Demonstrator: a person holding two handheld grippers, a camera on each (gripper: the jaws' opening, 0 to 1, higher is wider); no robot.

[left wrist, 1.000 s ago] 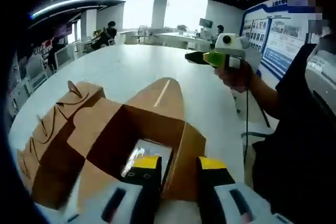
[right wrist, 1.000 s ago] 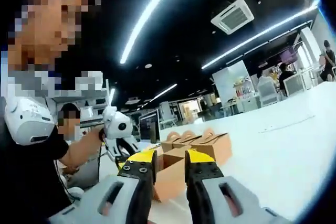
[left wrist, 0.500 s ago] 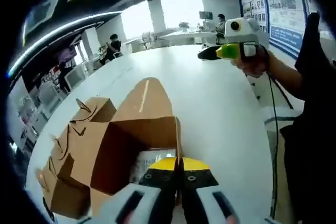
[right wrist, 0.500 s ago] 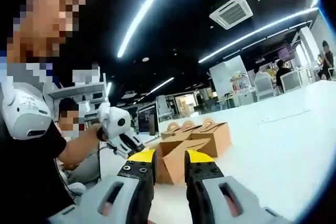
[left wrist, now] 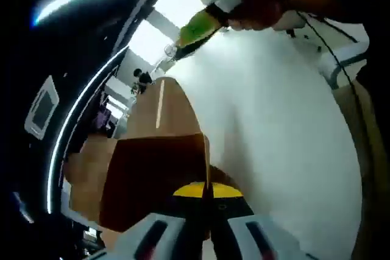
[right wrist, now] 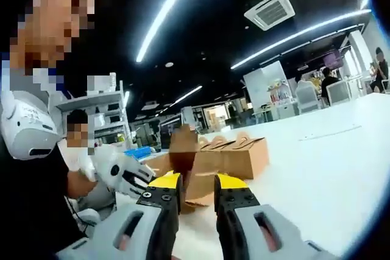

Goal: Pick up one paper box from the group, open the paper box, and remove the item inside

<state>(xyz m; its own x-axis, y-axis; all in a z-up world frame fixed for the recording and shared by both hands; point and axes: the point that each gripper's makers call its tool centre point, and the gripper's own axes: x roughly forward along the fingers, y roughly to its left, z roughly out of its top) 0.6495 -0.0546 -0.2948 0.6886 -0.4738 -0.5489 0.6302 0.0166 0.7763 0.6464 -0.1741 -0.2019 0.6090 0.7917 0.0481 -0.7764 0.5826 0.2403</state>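
- White counter [left wrist: 286, 120] in an office.
- My left claw [left wrist: 206, 194] pinches the open paper box [left wrist: 155, 178] wall; it may tear.
- My right claw [right wrist: 196, 182] is spread, idle.

- A white table [right wrist: 329, 168] spreads across the right half of the right gripper view, its surface bright under the office lighting.
- Long strip lights [right wrist: 167, 13] cross a dark ceiling, beside a square ceiling air unit [right wrist: 269, 10] at upper right.
- Seated people [right wrist: 332, 83] and white chairs [right wrist: 304, 97] line the far right edge.
- Shelving [right wrist: 100, 114] stands at centre left.
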